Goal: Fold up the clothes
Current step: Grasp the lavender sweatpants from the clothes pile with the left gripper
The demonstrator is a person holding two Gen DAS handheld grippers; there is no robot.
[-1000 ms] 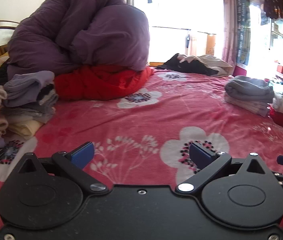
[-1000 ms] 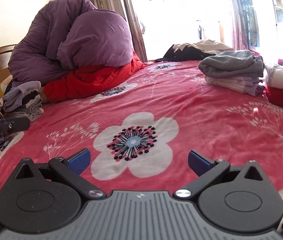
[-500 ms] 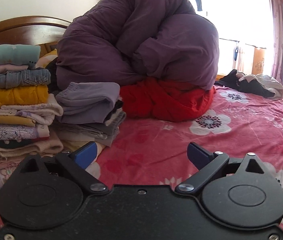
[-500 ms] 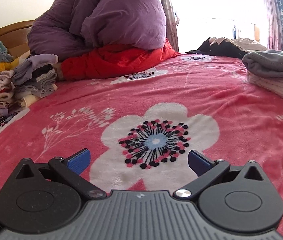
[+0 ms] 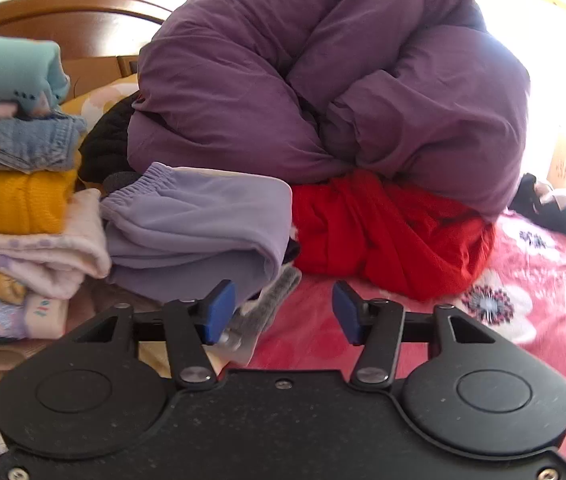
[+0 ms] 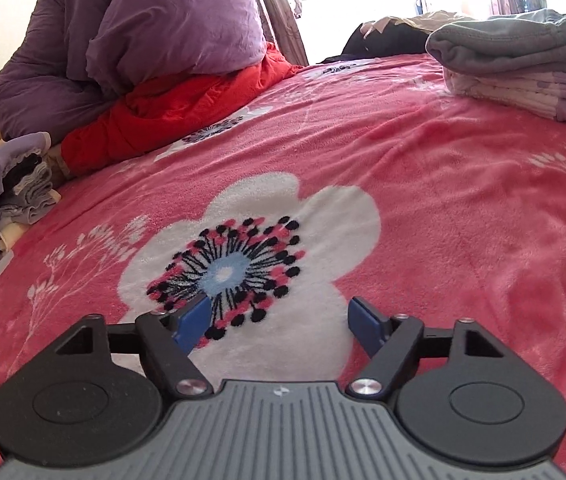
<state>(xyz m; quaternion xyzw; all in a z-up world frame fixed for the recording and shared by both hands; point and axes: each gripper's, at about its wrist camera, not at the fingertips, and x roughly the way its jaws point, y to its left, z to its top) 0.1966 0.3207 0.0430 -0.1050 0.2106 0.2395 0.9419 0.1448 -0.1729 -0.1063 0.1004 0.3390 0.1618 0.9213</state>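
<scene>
In the left wrist view my left gripper [image 5: 283, 312] reaches the small stack topped by a folded lilac garment [image 5: 195, 224]. Its jaws are closing. The corner of a grey garment [image 5: 279, 292] lower in that stack pokes into the gap beside the left pad, and neither pad presses on it. In the right wrist view my right gripper [image 6: 280, 322] hovers low over the pink flowered blanket [image 6: 423, 200], above a big white flower [image 6: 251, 240]. Its jaws are closing too, with only blanket showing between them.
A tall pile of folded clothes [image 5: 15, 200] stands left of the lilac stack. A bunched purple duvet [image 5: 323, 80] lies on a red quilt [image 5: 391, 236] by the wooden headboard [image 5: 83, 12]. Another folded grey stack [image 6: 515, 44] sits far right.
The left gripper swung left across the bed and closed in on the lilac stack, its jaws narrowing. The right gripper sank nearer the blanket and its jaws narrowed as well.
</scene>
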